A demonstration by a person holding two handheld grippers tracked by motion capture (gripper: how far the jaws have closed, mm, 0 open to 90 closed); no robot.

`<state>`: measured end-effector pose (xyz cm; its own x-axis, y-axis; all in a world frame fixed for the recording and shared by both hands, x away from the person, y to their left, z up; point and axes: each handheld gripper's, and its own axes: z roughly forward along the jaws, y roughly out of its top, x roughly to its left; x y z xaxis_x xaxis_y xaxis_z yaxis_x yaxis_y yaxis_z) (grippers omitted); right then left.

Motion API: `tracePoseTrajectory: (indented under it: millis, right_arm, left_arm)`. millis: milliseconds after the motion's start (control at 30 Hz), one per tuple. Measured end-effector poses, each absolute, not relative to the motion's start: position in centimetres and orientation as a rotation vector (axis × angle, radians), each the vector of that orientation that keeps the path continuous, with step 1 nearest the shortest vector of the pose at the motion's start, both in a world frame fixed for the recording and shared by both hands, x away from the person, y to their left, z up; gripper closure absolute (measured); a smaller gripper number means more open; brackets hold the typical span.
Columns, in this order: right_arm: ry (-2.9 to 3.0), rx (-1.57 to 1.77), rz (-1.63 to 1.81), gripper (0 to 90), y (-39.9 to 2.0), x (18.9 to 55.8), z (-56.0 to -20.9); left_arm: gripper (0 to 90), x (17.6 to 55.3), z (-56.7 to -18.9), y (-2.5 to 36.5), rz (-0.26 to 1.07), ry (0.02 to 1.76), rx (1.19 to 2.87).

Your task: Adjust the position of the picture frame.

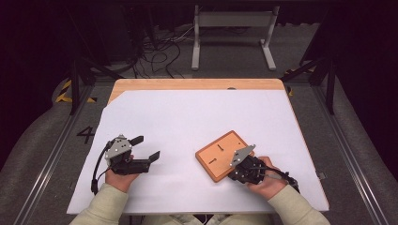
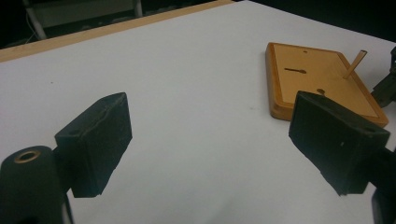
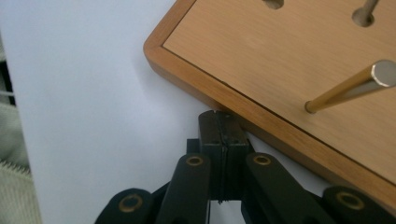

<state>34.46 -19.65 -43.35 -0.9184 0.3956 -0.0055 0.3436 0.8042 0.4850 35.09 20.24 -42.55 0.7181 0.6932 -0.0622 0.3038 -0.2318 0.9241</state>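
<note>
A flat wooden board (image 1: 217, 153) lies on the white sheet, right of centre. It has a dark slot (image 2: 295, 71) and small holes. A thin brass peg (image 3: 348, 88) (image 2: 355, 64) stands tilted in the board (image 3: 261, 51). My right gripper (image 3: 223, 122) is shut with nothing between its pads, and its tips rest against the board's near edge. In the high view the right gripper (image 1: 232, 174) sits at the board's lower right corner. My left gripper (image 1: 148, 147) is held over the sheet to the left, well apart from the board (image 2: 322, 77). The left gripper (image 2: 217, 140) is open and holds nothing.
The white sheet (image 1: 187, 117) covers most of a wooden table whose far edge (image 1: 197, 84) shows beyond it. A grey metal stand (image 1: 232, 33) and cables lie on the floor behind. A pale sleeve (image 3: 11, 140) is at the left edge.
</note>
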Motion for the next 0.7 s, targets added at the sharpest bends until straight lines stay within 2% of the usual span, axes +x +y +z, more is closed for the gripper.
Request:
tracePoseTrajectory:
  millis: [433, 700]
  right_arm:
    - [2.848, 0.584, 0.762, 90.0, -18.7, 35.4, -43.3]
    - [2.678, 0.681, 1.038, 90.0, -22.5, 36.0, -39.0]
  left_arm:
    - [13.5, 35.1, -42.5, 20.3, 0.441, 0.779, 1.826]
    - [13.5, 35.1, -42.6, 20.3, 0.439, 0.783, 1.825]
